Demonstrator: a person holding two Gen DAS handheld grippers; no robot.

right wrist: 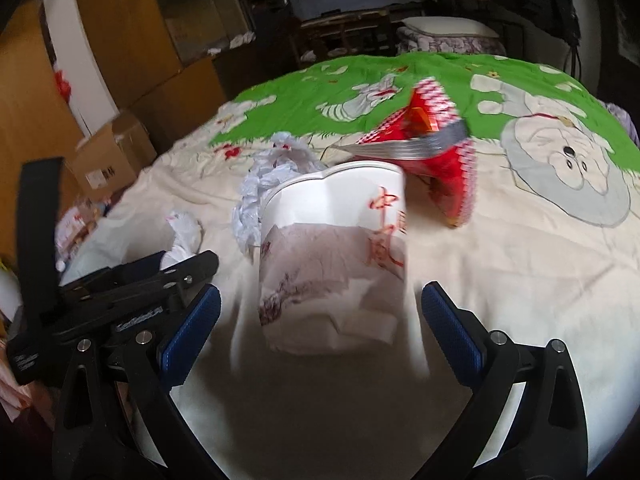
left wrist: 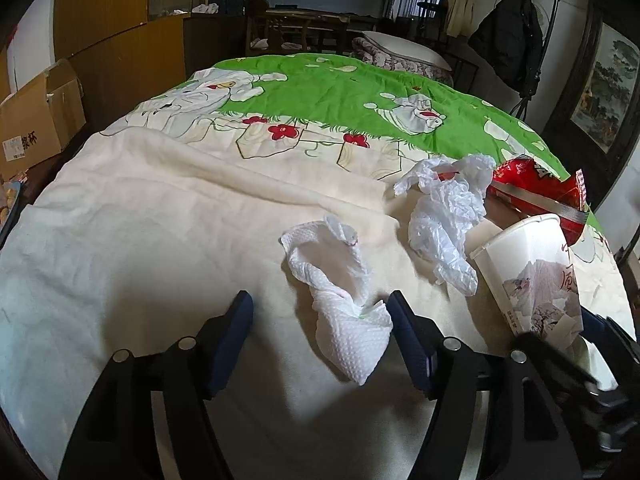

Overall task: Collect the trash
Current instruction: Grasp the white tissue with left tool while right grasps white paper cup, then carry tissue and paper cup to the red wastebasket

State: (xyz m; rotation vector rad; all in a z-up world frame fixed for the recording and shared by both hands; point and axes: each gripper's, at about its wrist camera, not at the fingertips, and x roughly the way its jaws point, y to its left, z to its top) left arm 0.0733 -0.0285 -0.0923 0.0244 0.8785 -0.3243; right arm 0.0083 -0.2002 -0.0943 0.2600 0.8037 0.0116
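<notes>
Surveying: trash lies scattered on a quilt (left wrist: pixel 168 216) — nothing gathered into one place yet, as far as these views show.
Landmark: paper cup (right wrist: pixel 332 256), standing upright near the quilt's near edge, lower part crumpled.
Tissue (left wrist: pixel 340 312): left of the cup, well apart from it, twisted, lying flat.
Plastic bag (left wrist: pixel 444 216): just behind the cup on its left, crumpled; touching or merely near — cannot tell.
Red wrapper (right wrist: pixel 432 152): behind the cup on its right, torn open, foil showing.
Left gripper (left wrist: pixel 320 316): fingers apart, straddling the near end of the tissue; the right finger sits at the tissue's edge, the left stands clear, no pinch.
Right gripper (right wrist: pixel 320 316): fingers wide apart either side of the cup's base, not touching it; view is blurred.
Step in hand: judged as lining up two picks at once — tissue on the left, cup on the right.
Next move: likely close the left fingers on the tissue's bunched end; the right needs a gentle squeeze, since the cup looks soft and may buckle or tip.
</notes>
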